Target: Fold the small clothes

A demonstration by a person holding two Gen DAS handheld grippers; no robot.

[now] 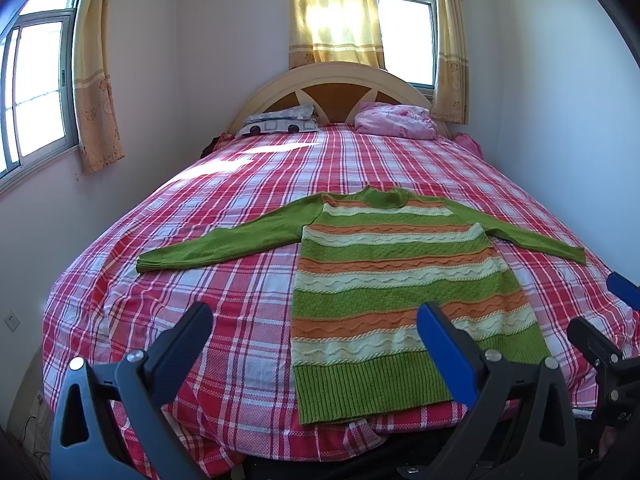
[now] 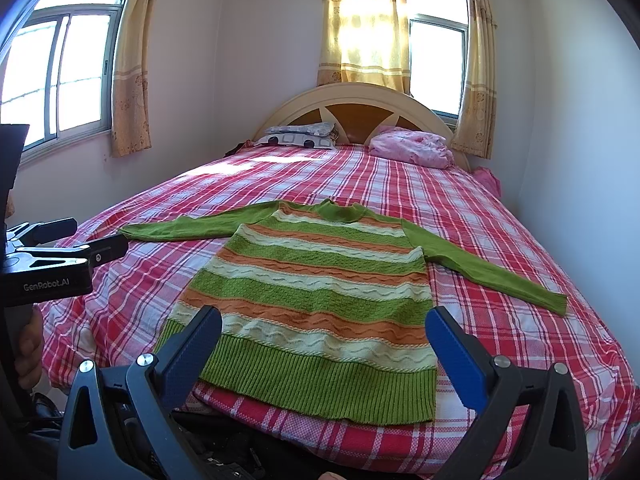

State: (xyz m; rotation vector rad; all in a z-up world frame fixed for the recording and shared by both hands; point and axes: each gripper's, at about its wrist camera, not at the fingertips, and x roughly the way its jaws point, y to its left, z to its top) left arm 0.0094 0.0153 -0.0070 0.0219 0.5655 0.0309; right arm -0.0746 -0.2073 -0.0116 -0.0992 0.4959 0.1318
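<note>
A small knitted sweater (image 1: 400, 280) with green, orange and cream stripes lies flat on the bed, hem toward me, both green sleeves spread out sideways. It also shows in the right wrist view (image 2: 320, 292). My left gripper (image 1: 316, 320) is open and empty, held above the bed's near edge, left of the hem. My right gripper (image 2: 324, 324) is open and empty, above the hem. The right gripper shows at the right edge of the left wrist view (image 1: 600, 312); the left gripper shows at the left of the right wrist view (image 2: 72, 248).
The bed (image 1: 240, 184) has a red and white plaid sheet. A patterned pillow (image 1: 280, 122) and a pink bundle (image 1: 396, 120) lie by the headboard (image 1: 332, 84). Walls close in on both sides. Curtained windows are at left and behind.
</note>
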